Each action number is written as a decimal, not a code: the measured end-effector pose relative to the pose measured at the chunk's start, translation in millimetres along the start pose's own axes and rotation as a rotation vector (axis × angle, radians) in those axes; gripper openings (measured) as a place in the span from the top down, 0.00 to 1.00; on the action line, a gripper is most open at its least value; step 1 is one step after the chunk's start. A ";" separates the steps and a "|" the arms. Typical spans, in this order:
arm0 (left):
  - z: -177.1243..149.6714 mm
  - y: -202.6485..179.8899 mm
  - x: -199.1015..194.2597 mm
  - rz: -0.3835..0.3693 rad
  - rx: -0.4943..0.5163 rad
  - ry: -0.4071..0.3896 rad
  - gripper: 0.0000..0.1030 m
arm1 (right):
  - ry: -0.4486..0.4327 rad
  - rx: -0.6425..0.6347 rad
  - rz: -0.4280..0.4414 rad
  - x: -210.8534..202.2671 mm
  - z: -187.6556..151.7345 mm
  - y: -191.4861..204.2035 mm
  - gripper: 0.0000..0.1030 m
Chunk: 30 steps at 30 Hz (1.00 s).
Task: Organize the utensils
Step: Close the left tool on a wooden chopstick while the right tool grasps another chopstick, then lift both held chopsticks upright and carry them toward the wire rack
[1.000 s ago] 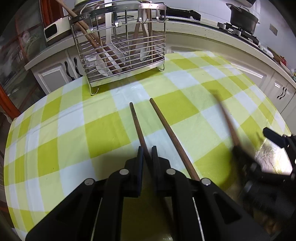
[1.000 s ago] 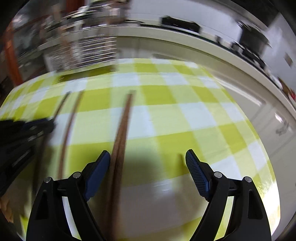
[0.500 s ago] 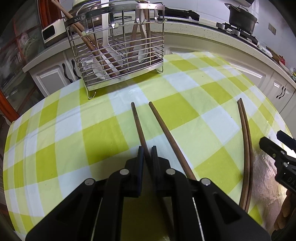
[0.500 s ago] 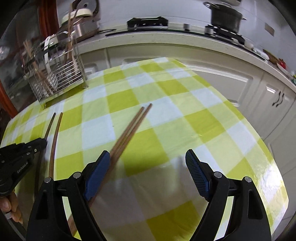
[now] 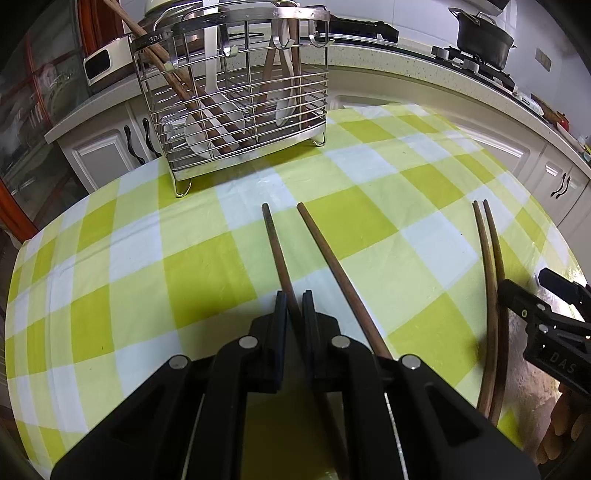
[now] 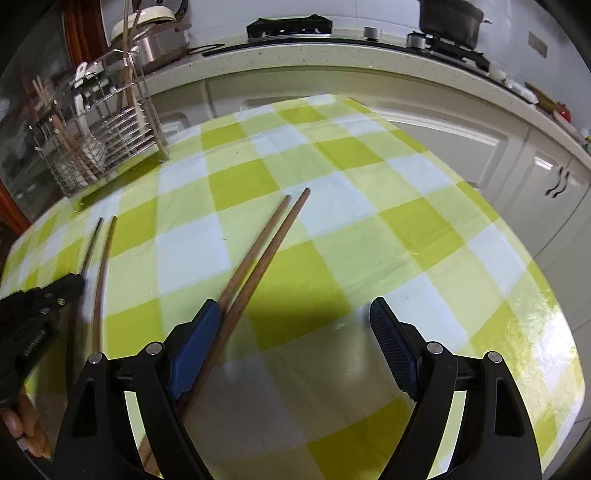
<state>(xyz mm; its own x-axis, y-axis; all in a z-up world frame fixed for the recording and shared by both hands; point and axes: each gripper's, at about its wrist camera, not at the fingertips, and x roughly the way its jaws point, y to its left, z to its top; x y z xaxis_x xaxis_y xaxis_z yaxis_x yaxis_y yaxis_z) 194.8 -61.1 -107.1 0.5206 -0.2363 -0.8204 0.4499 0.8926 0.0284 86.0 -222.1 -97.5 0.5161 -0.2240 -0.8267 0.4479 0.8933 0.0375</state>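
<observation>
My left gripper [image 5: 293, 295] is shut on one dark wooden chopstick [image 5: 275, 251] that points toward the wire utensil rack [image 5: 236, 96]. A second chopstick [image 5: 332, 269] lies on the cloth just right of it. A pair of chopsticks [image 5: 491, 280] lies at the right, beside my right gripper [image 5: 532, 291]. In the right wrist view my right gripper [image 6: 295, 314] is open and empty; the pair [image 6: 266, 251] lies against its left finger [image 6: 195, 339]. The left gripper [image 6: 55, 291], its chopstick [image 6: 90, 247] and the loose chopstick [image 6: 103, 273] show at the left.
The table has a green and white checked cloth [image 5: 369, 177]. The rack [image 6: 96, 136] at the far left edge holds chopsticks and white spoons. A kitchen counter [image 6: 332, 55] with a stove and black pot [image 5: 480, 33] runs behind. Cabinets stand at the right.
The right gripper swung over the pair of chopsticks and settled with the pair by its left finger. The left gripper, still shut on its chopstick, has moved slightly closer to the rack.
</observation>
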 end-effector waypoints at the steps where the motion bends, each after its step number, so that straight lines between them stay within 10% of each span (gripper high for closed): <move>1: -0.6 0.1 0.1 -0.002 -0.001 -0.003 0.92 | -0.001 0.003 0.002 -0.9 -0.2 -2.3 0.25; 6: -0.9 -0.7 0.4 0.003 0.000 -0.001 0.92 | -0.001 -0.031 -0.013 1.1 -0.8 4.2 0.30; 18: 0.8 0.4 -1.1 -0.001 -0.007 0.016 0.93 | -0.045 -0.110 0.089 0.0 2.2 22.9 0.87; 30: 9.9 10.1 -30.5 0.002 -0.036 -0.053 0.94 | -0.097 -0.101 0.134 -22.6 12.9 7.4 0.92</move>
<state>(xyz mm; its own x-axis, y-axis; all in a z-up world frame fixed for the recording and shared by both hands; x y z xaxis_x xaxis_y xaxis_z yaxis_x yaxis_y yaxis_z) 190.7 -48.7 -76.2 0.5598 -0.2533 -0.7890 0.4230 0.9061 0.0092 87.0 -215.4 -71.2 0.6360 -0.1323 -0.7602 0.2970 0.9513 0.0829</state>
